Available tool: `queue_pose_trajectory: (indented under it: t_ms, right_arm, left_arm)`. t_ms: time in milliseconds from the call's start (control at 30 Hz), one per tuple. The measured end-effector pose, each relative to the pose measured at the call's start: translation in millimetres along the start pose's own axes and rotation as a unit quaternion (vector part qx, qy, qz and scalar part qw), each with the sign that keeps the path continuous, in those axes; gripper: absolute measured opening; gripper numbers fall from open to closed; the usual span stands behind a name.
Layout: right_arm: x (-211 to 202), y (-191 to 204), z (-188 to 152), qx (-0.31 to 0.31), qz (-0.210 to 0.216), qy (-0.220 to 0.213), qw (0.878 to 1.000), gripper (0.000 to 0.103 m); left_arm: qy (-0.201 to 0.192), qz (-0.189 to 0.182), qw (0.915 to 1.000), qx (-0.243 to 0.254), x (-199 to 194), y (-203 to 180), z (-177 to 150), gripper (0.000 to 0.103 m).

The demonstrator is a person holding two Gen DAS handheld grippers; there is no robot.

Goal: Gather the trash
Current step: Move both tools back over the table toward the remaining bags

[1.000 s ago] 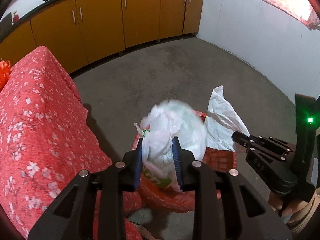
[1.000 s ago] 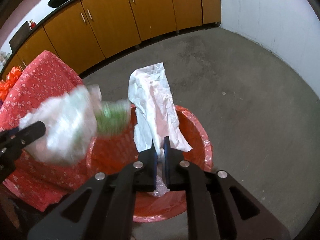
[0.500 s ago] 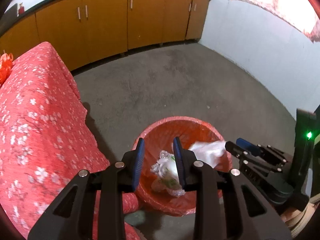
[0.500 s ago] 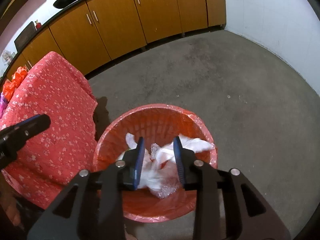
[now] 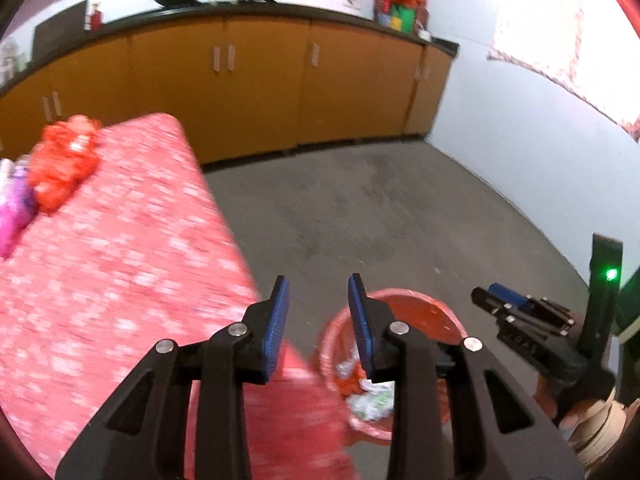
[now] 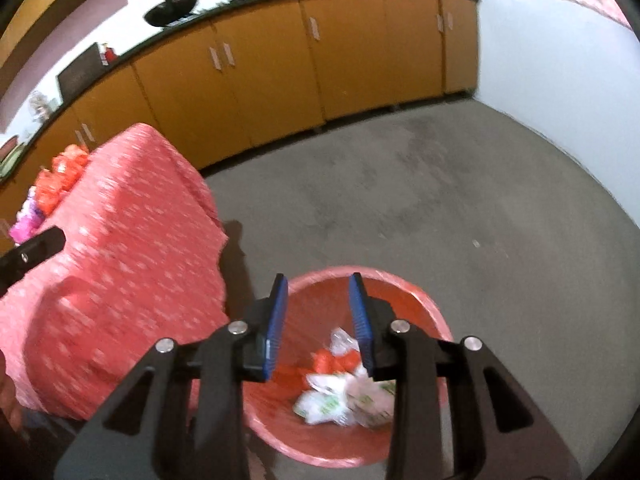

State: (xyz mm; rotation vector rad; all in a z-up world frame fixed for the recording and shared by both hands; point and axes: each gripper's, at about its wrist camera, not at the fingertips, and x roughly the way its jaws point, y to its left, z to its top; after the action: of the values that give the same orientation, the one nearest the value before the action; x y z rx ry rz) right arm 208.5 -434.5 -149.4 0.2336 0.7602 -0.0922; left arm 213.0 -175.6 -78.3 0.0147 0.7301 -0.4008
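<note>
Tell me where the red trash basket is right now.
The red trash basket stands on the grey floor just right of the pink floral-covered table, directly below the open right gripper, with crumpled white bags inside.

From my remote seat: the bin (image 6: 404,292) stands on the floor (image 6: 440,200) just beside the cloth-covered surface (image 6: 120,272), on its right. Crumpled bags (image 6: 344,396) lie in the bin. Cabinets (image 6: 272,76) run behind it along the wall. More bags (image 5: 60,160) sit on the surface's far left end, well apart from the bin.
</note>
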Motion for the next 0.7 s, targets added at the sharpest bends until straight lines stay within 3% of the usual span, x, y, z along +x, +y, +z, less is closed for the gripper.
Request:
queue_pose_trajectory:
  t_ms: [300,567,700]
  right_arm:
    - [-5.4,121.8,56.8,-0.064,0.079,-0.029,0.994,0.034]
    - [7.8,266.2,84.1,-0.140,0.148,-0.033,0.978,0.035]
    - [23.8,332.6,88.0,-0.168,0.165,-0.028,0.971,0.038]
  left_arm:
    - [-0.045,0.106,0.9924,-0.043,-54.8,124.6,12.2,0.038]
    - [-0.064,0.210,0.9705,-0.100,-90.9,247.3,9.1,0.043]
    - [-0.063,0.241,0.9604,-0.124,-96.8,293.6,1.6,0.047]
